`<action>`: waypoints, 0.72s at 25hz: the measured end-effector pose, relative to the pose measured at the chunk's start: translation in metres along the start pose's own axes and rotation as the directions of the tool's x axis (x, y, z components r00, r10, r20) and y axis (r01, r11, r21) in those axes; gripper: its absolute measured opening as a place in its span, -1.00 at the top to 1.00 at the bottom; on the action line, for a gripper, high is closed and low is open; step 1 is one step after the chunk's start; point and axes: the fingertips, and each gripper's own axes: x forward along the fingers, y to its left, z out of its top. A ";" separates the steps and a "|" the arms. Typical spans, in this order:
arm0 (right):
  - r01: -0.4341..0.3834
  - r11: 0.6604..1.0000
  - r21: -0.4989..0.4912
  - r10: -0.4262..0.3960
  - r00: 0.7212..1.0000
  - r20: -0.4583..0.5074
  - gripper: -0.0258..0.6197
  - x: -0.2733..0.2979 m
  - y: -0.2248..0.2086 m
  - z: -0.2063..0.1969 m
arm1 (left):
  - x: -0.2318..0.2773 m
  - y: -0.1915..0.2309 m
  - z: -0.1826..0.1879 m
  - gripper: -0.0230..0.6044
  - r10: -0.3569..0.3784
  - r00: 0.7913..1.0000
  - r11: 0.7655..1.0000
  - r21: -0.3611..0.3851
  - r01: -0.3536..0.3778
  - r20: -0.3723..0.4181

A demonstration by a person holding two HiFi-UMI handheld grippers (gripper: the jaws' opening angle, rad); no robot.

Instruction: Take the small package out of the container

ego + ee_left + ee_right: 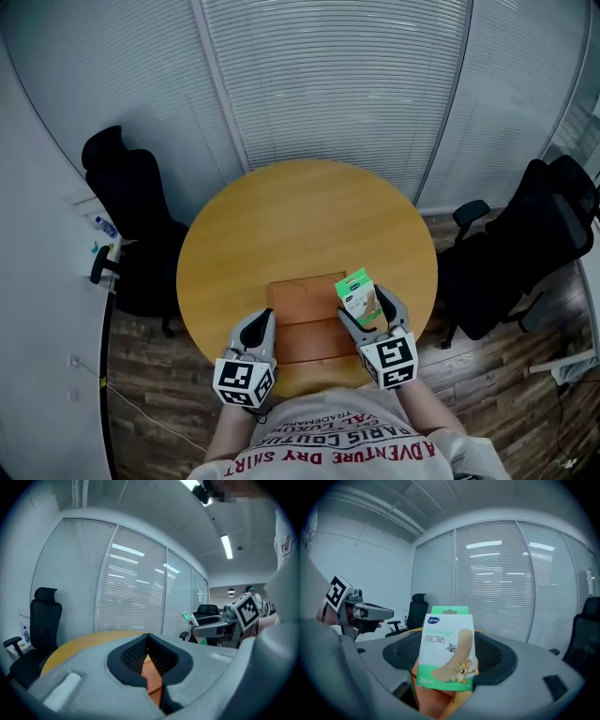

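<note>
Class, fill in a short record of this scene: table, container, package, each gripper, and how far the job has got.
Table: round wooden table, black office chairs at both sides
Box: flat orange-brown container, at the table's near edge
Package: green-and-white bandage box, upright, over the container's right edge
Right gripper: shut on the bandage box
Left gripper: jaws together, empty, by the container's left edge
Stage: package seems lifted out, not yet set down

Grey, marker-cubed left gripper (pixel 259 321); white shirt (pixel 356 457)
</note>
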 end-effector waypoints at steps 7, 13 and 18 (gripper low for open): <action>0.007 1.000 -0.021 -0.006 0.999 0.051 -0.19 -0.003 0.002 0.007 | 0.000 -0.004 -0.003 0.89 -0.004 1.000 1.000 0.000 0.004 0.000; 0.015 1.000 -0.023 -0.014 0.998 0.054 -0.19 -0.003 0.001 0.007 | 0.000 -0.007 0.001 0.89 -0.009 1.000 1.000 0.008 0.009 -0.003; 0.014 1.000 -0.027 -0.012 0.998 0.063 -0.18 -0.003 0.006 0.010 | -0.003 -0.004 0.000 0.89 -0.003 1.000 1.000 0.007 0.003 0.000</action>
